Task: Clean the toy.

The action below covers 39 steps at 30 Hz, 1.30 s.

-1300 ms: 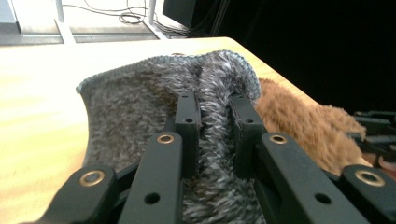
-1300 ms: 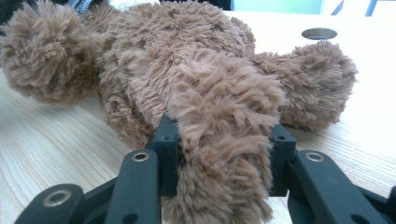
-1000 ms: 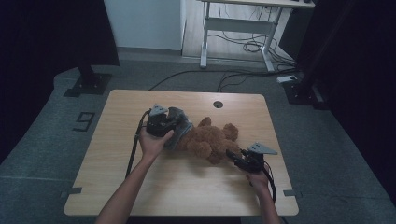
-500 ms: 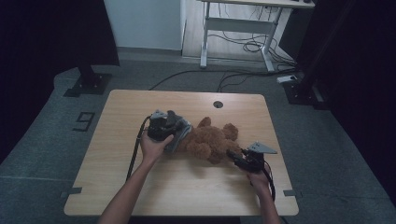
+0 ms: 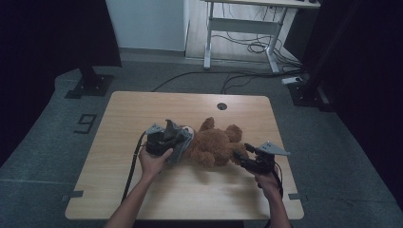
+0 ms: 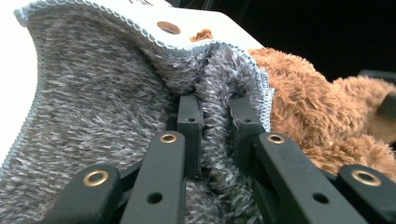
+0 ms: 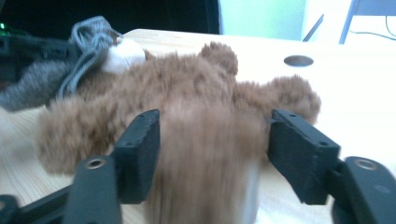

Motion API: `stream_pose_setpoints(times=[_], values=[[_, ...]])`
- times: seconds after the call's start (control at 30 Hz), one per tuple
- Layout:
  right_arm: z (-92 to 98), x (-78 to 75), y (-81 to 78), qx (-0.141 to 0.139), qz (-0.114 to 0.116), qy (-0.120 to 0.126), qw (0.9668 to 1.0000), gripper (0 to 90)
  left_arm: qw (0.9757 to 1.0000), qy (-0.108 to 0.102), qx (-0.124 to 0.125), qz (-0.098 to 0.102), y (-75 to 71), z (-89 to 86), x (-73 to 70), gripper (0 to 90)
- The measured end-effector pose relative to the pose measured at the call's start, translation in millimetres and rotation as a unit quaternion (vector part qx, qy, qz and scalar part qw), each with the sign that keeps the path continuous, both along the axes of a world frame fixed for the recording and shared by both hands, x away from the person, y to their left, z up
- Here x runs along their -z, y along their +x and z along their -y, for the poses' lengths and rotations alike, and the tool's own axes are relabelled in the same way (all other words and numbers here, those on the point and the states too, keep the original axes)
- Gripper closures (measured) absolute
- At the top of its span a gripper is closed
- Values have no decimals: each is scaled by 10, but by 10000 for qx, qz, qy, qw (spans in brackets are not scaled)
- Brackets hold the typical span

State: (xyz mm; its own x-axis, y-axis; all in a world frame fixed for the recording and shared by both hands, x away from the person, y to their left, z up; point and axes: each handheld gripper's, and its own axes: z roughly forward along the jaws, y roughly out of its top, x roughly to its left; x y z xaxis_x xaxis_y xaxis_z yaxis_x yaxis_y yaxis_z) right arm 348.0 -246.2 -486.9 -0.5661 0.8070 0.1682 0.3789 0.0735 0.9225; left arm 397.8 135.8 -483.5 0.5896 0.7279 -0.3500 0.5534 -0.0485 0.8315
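teddy bear (image 5: 216, 146) on table (image 5: 142, 109), left tongs (image 6: 215, 135) pinching grey cloth (image 6: 93, 116) — right tongs (image 7: 212, 158) opening

Teddy bear (image 5: 216, 146): shaggy brown plush. Cloth (image 6: 102, 107): fuzzy grey knit, stitched edge. Table (image 5: 142, 107): smooth pale wood.

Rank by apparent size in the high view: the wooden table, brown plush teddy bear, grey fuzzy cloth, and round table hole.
1. Wooden table
2. Brown plush teddy bear
3. Grey fuzzy cloth, partly hidden
4. Round table hole

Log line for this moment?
left tongs: shut on fuzzy grey cloth | right tongs: just opening around brown plush teddy bear limb
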Motion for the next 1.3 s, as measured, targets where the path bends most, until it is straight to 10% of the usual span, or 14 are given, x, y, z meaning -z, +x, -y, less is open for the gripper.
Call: stream_pose_setpoints(times=[0.23,0.43,0.57,0.9,1.13,1.3], values=[[-276,-229,246,-305,-225,-301,9988,243,9998,-168,-24,35,-99,-38,62,778],[-512,148,315,-503,-757,-661,9937,236,9997,-242,39,42,-185,-81,110,776],[-466,351,273,-675,-890,-410,9929,344,9998,-200,82,56,-228,-85,118,775],[-416,503,118,-973,-638,-629,9912,539,9998,-121,123,60,-410,-72,22,769],[-441,526,37,-995,-337,-1033,9891,559,9972,71,531,515,-436,359,-410,773],[-404,557,25,-1053,-372,-972,9890,560,9932,266,1026,480,-388,952,-419,772]])
